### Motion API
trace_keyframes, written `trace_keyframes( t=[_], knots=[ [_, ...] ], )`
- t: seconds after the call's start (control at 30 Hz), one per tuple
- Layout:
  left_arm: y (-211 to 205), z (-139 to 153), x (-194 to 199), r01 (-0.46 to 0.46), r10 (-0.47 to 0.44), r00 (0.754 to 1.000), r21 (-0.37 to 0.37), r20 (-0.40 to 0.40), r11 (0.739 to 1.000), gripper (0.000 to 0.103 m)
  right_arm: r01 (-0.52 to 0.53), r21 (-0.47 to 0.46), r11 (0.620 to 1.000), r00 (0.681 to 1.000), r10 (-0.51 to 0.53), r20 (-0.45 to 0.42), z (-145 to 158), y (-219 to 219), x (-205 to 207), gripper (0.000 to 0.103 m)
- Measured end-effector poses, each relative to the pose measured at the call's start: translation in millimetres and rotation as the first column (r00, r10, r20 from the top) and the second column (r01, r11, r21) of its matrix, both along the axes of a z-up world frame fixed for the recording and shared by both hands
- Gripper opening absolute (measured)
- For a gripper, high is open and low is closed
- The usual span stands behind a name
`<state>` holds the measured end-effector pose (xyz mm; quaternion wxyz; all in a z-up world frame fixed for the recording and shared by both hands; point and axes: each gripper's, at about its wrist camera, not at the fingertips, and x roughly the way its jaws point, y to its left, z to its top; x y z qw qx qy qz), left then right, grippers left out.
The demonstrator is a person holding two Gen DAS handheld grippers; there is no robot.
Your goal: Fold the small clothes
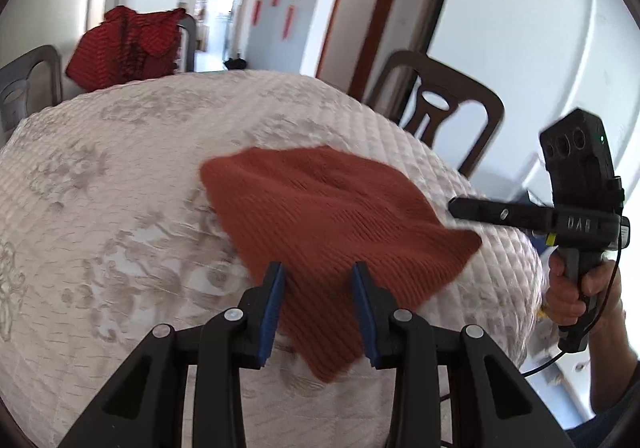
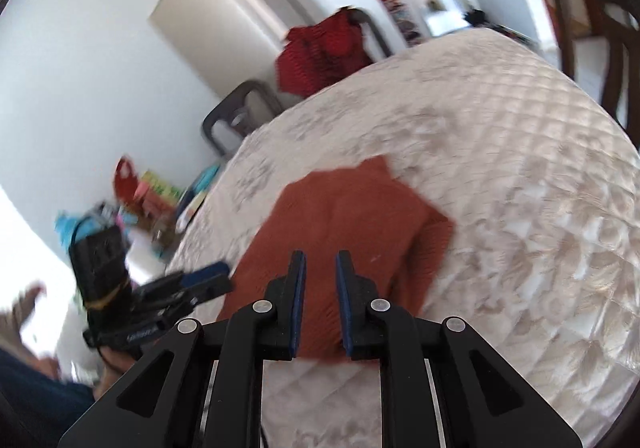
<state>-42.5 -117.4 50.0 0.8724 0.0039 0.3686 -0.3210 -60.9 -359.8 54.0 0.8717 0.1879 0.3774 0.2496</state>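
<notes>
A rust-orange knitted garment lies folded on the quilted cream tablecloth; it also shows in the right wrist view. My left gripper is open and empty, hovering just above the garment's near edge. My right gripper is open with a narrow gap, empty, above the garment's near edge. The right gripper also appears at the table's right side in the left wrist view, and the left one shows beside the table in the right wrist view.
A dark wooden chair stands at the far right of the table. A red garment hangs over a grey chair at the far left. Colourful clutter lies beyond the table's left side.
</notes>
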Motion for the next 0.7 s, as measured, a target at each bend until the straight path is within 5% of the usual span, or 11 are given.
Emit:
trace_keyframes(
  t=[0.1, 0.13, 0.53, 0.7],
  knots=[
    [-13, -11, -5, 0.003, -0.004, 1.000, 0.057, 0.025, 0.998, 0.037, -0.008, -0.150, 0.989, 0.998, -0.001, -0.060, -26, 11, -2, 0.012],
    [-14, -11, -6, -0.002, 0.000, 0.999, 0.061, 0.033, 0.998, 0.037, -0.003, -0.160, 0.987, 0.999, -0.005, -0.046, -31, 9, -4, 0.000],
    [-1, 11, 18, -0.052, 0.052, 0.999, -0.016, 0.015, 0.999, 0.037, 0.048, -0.112, 0.993, 0.998, -0.044, 0.034, -8, 4, -1, 0.004],
    [-16, -9, 27, -0.040, 0.040, 0.999, 0.037, 0.009, 0.998, 0.037, 0.082, -0.151, 0.985, 0.996, -0.088, -0.034, -29, 4, 23, 0.004]
  ],
)
